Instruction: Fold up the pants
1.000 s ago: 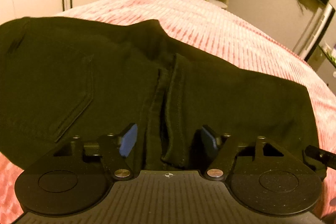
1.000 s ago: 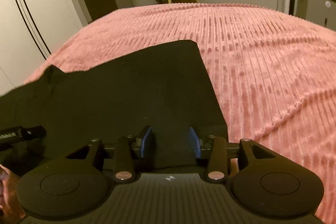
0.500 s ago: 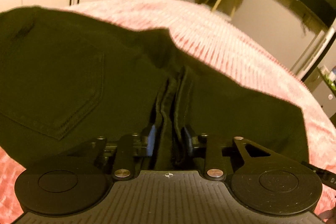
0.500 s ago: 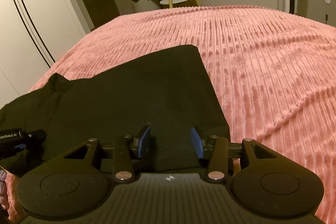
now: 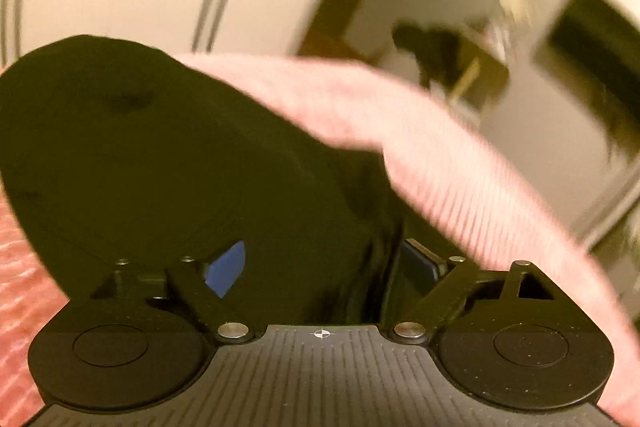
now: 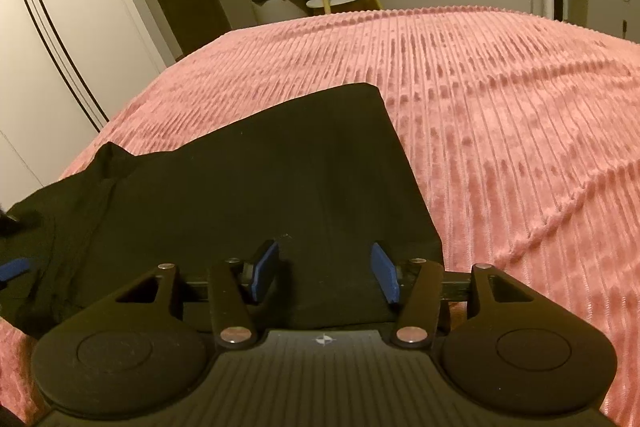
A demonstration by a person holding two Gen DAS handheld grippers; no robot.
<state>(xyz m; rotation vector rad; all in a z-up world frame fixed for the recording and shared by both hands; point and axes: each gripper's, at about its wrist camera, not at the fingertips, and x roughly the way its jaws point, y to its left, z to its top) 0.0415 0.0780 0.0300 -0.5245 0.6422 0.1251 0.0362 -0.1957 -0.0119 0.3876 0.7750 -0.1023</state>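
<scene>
The black pants (image 6: pixel 280 179) lie on the pink ribbed bedspread (image 6: pixel 500 115) toward its near left corner, the leg end running out to a squared hem nearer the middle of the bed, the seat and waist bunched off to the left. In the left wrist view the picture is smeared by motion, and the pants (image 5: pixel 152 163) fill its lower left.

Half a second ago the left gripper (image 5: pixel 324 267) was pinched on the centre seam ridge; now its blue pads stand wide apart, with the seam fabric seemingly slack beside the right pad, though the blur makes that uncertain. It reads as a release, with the camera swinging away, so the waist end is probably loose again.

The right gripper (image 6: pixel 326 273) is spread over the near edge of the leg, pads either side of flat cloth, gripping nothing, much as before. No fold is held by either claw yet.
</scene>
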